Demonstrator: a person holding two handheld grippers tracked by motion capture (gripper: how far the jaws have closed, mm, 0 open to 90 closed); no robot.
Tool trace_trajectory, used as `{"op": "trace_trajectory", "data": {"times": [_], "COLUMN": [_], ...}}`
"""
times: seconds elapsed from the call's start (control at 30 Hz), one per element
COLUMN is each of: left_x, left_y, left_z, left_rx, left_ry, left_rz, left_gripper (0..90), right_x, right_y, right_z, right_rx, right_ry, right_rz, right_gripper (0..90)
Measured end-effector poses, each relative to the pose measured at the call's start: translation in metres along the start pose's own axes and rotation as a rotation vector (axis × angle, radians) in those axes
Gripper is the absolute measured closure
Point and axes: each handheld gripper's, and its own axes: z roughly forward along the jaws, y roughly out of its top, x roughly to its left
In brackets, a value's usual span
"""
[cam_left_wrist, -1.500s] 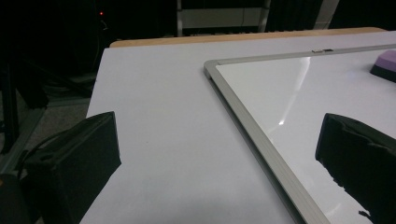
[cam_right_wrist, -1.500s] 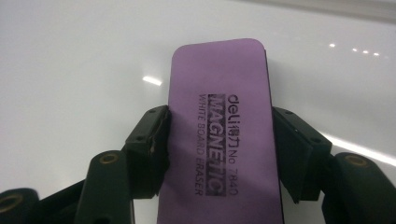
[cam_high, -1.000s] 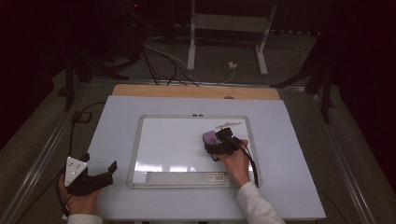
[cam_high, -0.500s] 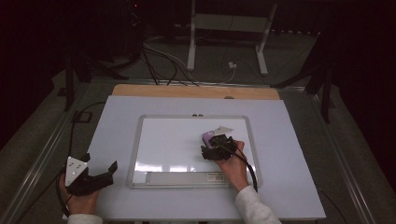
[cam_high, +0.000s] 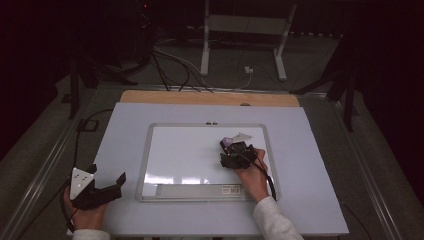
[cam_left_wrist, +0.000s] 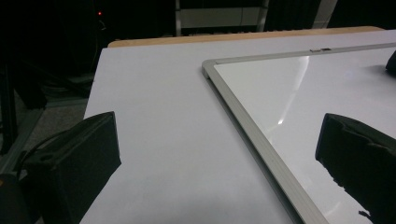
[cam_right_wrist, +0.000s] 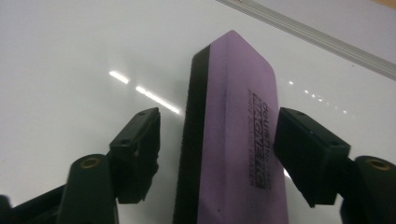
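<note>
Black, two-jawed and trailing a cable, the left hand-held gripper (cam_high: 107, 187) rests low at the near left corner of the pale lavender worktop (cam_high: 320, 165), gripped by the person's left hand (cam_high: 86, 216). Its jaws stand wide apart with nothing between them; in the left gripper view they frame bare worktop and the near corner of the board's frame.

A little farther in, right of centre, the person's right hand (cam_high: 252, 177), in a white sleeve (cam_high: 274, 222), holds the right hand-held gripper (cam_right_wrist: 217, 140) over the flat white dry-erase board with a silver metal frame (cam_high: 145, 165). In the right gripper view the purple foam block eraser with a black felt underside (cam_right_wrist: 233, 135) lies on the glossy board surface, standing between the two black jaws. The jaws have just been closing around it, about half open; a gap shows on the felt side, the other pad is close against the purple face, so the grip is not yet tight. The high view shows the eraser (cam_high: 229, 142) at the gripper's tip, on the board's right half.

Beyond the board, a light wooden strip (cam_high: 210, 98) edges the worktop's far side. Past it, on the dark floor, stand a white metal stand (cam_high: 245, 35) and loose cables (cam_high: 175, 65).
</note>
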Motion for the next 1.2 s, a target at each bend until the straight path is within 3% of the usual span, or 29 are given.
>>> {"op": "trace_trajectory", "data": {"times": [0.07, 0.17, 0.3, 0.73, 1.2], "left_x": [0.000, 0.000, 0.001, 0.000, 0.000], "left_y": [0.000, 0.000, 0.000, 0.000, 0.000], "left_z": [0.000, 0.000, 0.000, 0.000, 0.000], "left_rx": [0.000, -0.001, -0.001, 0.000, 0.001], "left_ry": [0.000, 0.001, 0.002, 0.002, 0.003], "left_rz": [-0.001, 0.000, -0.003, -0.001, -0.002], "left_gripper": [0.6, 0.6, 0.6, 0.6, 0.6], "right_x": [-0.002, -0.006, -0.008, -0.009, -0.005], "right_y": [0.000, -0.001, -0.003, -0.001, 0.004], "right_z": [0.001, 0.004, 0.002, -0.006, -0.015], "right_rx": [0.017, 0.033, 0.013, -0.034, -0.082], "right_ry": [-0.014, 0.006, -0.003, 0.053, 0.076], "right_rz": [0.016, 0.061, 0.094, 0.112, 0.101], "right_gripper": [36.2, 44.4, 59.3, 62.4, 62.8]}}
